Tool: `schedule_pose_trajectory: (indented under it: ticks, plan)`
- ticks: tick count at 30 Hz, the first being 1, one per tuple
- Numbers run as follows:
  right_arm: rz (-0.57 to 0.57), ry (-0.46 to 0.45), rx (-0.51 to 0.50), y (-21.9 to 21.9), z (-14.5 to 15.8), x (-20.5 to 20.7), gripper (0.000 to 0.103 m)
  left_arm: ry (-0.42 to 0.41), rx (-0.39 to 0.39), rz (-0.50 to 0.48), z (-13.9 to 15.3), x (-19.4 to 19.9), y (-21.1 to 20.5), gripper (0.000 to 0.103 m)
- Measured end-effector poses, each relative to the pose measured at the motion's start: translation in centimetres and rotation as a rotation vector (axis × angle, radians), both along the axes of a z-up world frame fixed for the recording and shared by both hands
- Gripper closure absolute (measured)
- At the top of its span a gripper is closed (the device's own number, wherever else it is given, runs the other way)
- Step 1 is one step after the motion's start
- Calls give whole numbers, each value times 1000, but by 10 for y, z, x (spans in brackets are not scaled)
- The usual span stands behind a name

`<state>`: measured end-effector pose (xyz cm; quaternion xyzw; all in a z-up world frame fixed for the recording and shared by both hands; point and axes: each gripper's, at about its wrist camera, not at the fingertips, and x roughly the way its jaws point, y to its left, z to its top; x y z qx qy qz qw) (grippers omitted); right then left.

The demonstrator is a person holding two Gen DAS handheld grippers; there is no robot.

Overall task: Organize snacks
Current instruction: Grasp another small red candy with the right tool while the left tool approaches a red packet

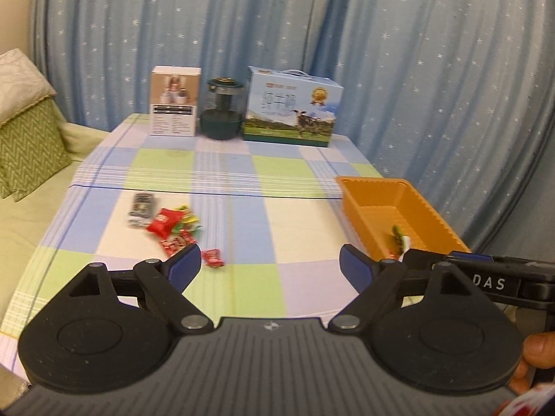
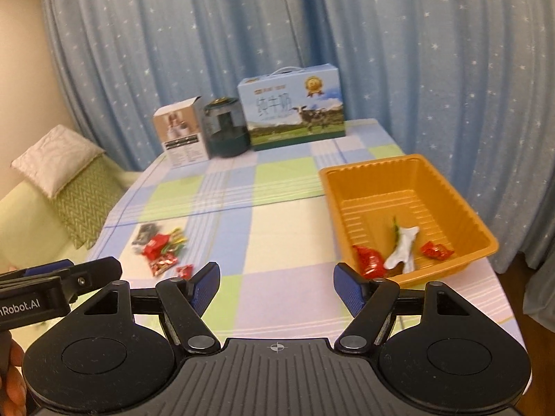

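The checked tabletop [image 2: 277,208] carries an orange tray [image 2: 485,242] at the right, which already holds a few snacks: two red wrapped pieces [image 2: 369,260] and a white packet [image 2: 402,246]. A heap of loose snacks [image 2: 161,248] waits at the left, well apart from the tray, so most sorting seems left to do. The left gripper [image 1: 270,266] and the right gripper [image 2: 276,283] both hover with fingers spread wide, holding nothing.
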<state>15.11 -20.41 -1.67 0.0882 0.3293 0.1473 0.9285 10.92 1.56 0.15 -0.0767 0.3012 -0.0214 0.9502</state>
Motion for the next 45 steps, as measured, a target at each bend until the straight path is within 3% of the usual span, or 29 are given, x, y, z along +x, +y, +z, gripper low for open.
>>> schedule_pose_trajectory:
  ticks: [17, 29, 33, 37, 45]
  plan:
    - [126, 25, -5, 58, -37, 13, 31, 57, 58, 110, -32, -6, 64, 17]
    - [210, 5, -1, 112, -87, 56, 31, 115, 119, 96, -80, 36, 107, 18]
    - [242, 10, -9, 132, -106, 76, 42, 145, 108, 107, -93, 58, 121, 18]
    - [270, 13, -20, 152, -123, 93, 49, 128, 147, 78, -101, 77, 128, 18]
    - [303, 3, -69, 188, -143, 122, 65, 150, 94, 66, -124, 100, 148, 22]
